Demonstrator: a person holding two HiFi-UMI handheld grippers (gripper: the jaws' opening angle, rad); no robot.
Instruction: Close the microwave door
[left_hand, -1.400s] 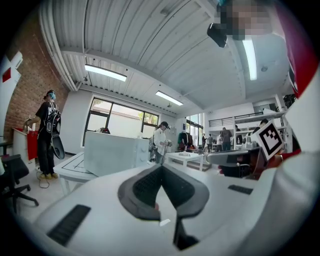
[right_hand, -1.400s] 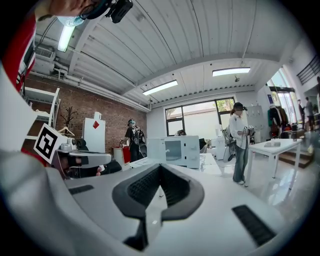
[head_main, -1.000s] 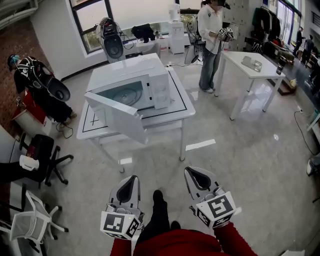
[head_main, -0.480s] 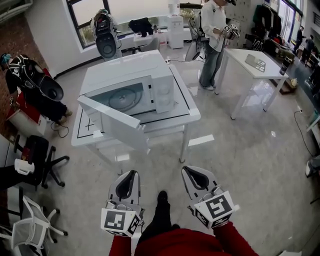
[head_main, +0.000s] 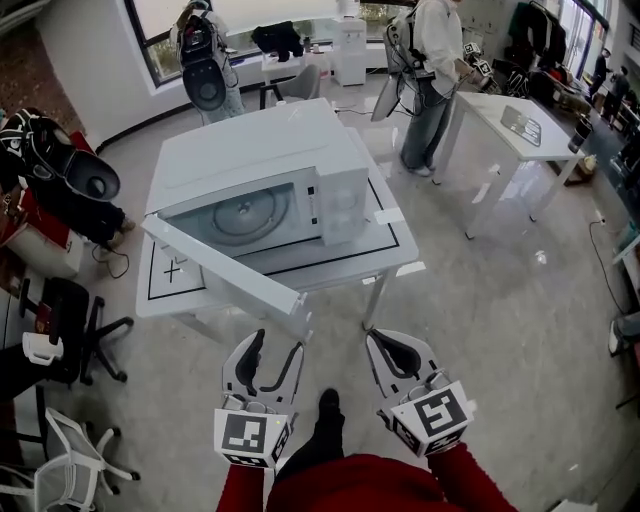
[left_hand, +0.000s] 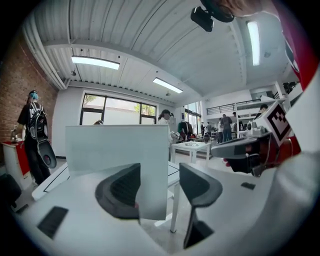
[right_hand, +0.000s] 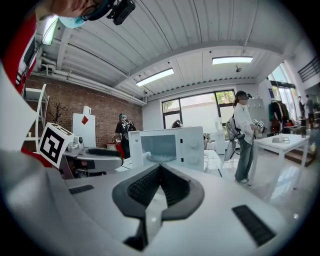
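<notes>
The white microwave (head_main: 262, 158) stands on a white table (head_main: 398, 256) with its door (head_main: 222, 264) swung wide open toward me. My left gripper (head_main: 276, 347) hangs just short of the door's free end, and its jaws are opening. In the left gripper view the door (left_hand: 116, 155) fills the middle and its near corner shows between the fingers (left_hand: 121, 192), with no pad pressing on it. My right gripper (head_main: 384, 342) is shut and empty, right of the door and in front of the table. The right gripper view looks at the microwave (right_hand: 170, 145) front on.
A second white table (head_main: 520, 125) stands at the back right with a person (head_main: 436, 50) beside it. Office chairs (head_main: 62, 312) and a person with a backpack (head_main: 60, 170) are along the left. My foot (head_main: 326, 404) is between the grippers.
Both grippers and I have come closer to the microwave, which now looms larger. The left gripper's jaws went from shut to wide open.
</notes>
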